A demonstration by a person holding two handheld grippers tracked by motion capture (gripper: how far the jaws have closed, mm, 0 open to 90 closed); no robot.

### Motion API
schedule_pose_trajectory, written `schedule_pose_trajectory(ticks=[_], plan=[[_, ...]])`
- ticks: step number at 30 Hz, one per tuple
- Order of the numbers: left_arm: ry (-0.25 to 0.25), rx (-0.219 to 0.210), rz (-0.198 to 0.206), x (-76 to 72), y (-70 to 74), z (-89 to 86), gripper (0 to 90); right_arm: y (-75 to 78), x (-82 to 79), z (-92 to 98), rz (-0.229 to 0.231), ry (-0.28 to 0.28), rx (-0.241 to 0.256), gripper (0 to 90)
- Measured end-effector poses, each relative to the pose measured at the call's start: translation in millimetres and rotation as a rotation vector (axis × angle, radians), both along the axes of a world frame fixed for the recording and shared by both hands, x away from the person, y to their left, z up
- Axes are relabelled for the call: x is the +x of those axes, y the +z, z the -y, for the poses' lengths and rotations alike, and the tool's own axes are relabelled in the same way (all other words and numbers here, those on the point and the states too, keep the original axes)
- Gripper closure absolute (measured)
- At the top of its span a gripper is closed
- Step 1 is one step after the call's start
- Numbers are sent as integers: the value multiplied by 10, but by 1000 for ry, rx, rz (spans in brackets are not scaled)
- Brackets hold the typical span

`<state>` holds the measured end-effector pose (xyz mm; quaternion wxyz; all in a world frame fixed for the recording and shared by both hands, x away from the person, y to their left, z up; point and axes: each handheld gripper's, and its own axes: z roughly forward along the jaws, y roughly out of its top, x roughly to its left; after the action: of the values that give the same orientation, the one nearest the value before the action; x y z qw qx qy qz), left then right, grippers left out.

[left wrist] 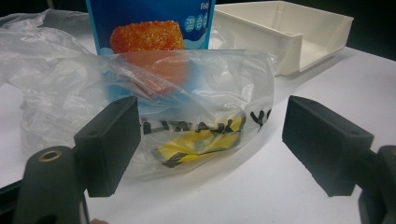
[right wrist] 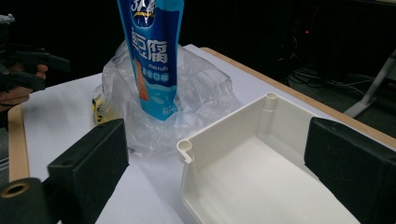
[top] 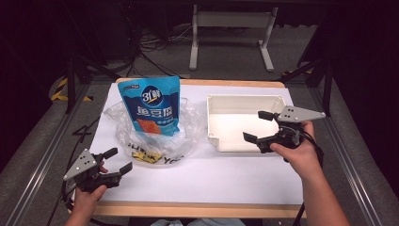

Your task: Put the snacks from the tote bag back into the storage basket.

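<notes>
The left gripper (top: 115,161), nearest the camera at the table's front left corner, is hovering just above the paper (top: 211,174) with its jaws released and nothing between them. In the left gripper view its two black pads are standing wide apart, framing the plastic bag (left wrist: 201,107) that is lying just ahead of them, apart from both pads.

The bag (top: 155,136) is sitting crumpled on the left half of the table, clear and wrinkled, with black lettering and a yellow patch (left wrist: 205,140) showing through its near side. A blue pouch (top: 153,106) is standing upright in it, rising well above the bag's rim and leaning slightly back; it is carrying white characters and a picture of an orange, crumbed block (left wrist: 147,36).

To the right of the bag, near but not touching it, a white tray (top: 221,141) is resting on the paper with its open side facing right and front. The right gripper view is looking across the tray's near corner post (right wrist: 186,149) toward the pouch (right wrist: 154,56) and bag (right wrist: 205,98).

The right gripper (top: 258,126) is hanging over the tray's front right part, held in the person's right hand (top: 296,153). Its jaws are spread open and empty, one pad over the tray's floor and the other by its front edge.
</notes>
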<state>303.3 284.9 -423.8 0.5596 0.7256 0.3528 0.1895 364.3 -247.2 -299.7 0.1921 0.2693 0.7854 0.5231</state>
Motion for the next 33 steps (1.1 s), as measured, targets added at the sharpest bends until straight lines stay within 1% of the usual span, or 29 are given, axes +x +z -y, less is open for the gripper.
schedule_pose_trajectory(ticks=[3,4,5,6,10,11,14,15,17,20,23,26,29,30,33], plan=[[-2,4,1,-3,4,1,202,16,75,-41,1,22,-22,69],[-2,4,1,-3,4,1,201,16,75,-41,1,22,-22,69],[-3,6,4,-10,7,5,201,24,138,-68,-2,28,-39,68],[-3,6,4,-10,7,5,201,24,138,-68,-2,28,-39,68],[-5,15,-2,-24,7,1,201,54,248,-150,5,52,-30,67],[-2,10,4,-25,2,-1,201,63,284,-184,6,60,-26,65],[-2,16,-1,-40,4,-18,201,82,385,-303,10,91,-30,47],[-1,14,6,-44,4,-19,201,90,413,-339,16,105,-36,47],[0,11,6,-54,9,-18,201,105,466,-410,16,140,-31,46],[-3,17,9,-59,14,-10,201,135,546,-506,21,174,-26,46],[-4,19,8,-54,12,-3,201,161,606,-609,19,198,-25,46],[-8,20,9,-46,13,0,201,175,661,-715,14,217,-36,45],[-10,18,11,-39,14,6,201,192,719,-814,11,242,-34,45],[-10,18,11,-39,14,6,201,192,719,-814,11,242,-34,45],[-15,20,5,-34,19,3,201,206,786,-892,5,275,-32,45]])
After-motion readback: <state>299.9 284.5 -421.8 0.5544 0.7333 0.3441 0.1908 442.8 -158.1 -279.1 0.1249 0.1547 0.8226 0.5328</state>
